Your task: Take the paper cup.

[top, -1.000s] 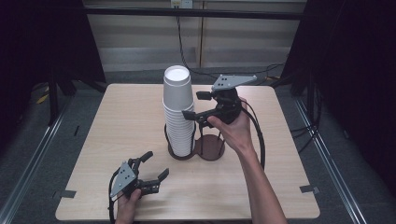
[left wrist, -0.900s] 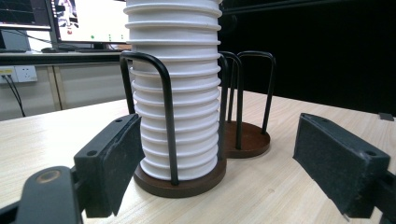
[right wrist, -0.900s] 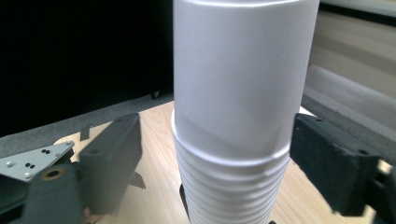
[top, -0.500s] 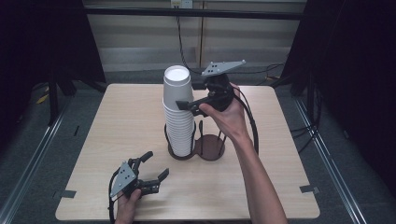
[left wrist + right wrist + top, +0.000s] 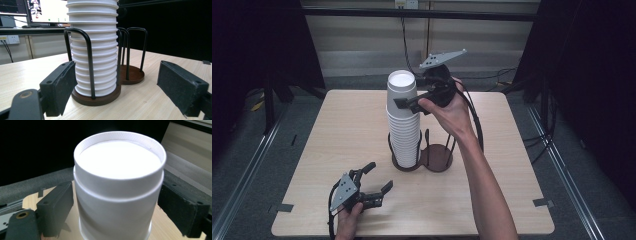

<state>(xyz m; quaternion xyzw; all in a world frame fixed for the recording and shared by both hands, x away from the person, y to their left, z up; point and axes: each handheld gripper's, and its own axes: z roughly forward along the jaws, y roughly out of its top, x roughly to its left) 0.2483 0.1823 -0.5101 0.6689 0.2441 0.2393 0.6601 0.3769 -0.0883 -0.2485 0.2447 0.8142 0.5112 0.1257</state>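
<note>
Cups (image 5: 403, 120), white, nested upside down in a tall stack, sit in one ring of a dark wire holder (image 5: 435, 158) mid-table; 2nd ring beside it bare. High view: right gripper (image 5: 408, 102) is up at the stack's top, jaws either side of the upper cups; they've just been opening, w/ the top cup between them, pads not clearly pressing. Left gripper (image 5: 378, 177) lies low near the front edge of the table (image 5: 337, 130), jaws apart, nothing in them, well apart from the holder. Left gripper view: stack (image 5: 93, 47) and holder (image 5: 98, 98) straight ahead, pads spread wide, bare wood between. Right gripper view: top cup (image 5: 119, 187) close up betw. both pads, small gaps at each side. To do this step well, I'd judge: close on just the top cup, squeeze lightly since thin walls dent, lift straight up so the rest stay seated; left could steady the base if the stack rises too. Surface is pale wood, matte. Room: dark curtains at the sides, grey floor, cables, monitors behind.
</note>
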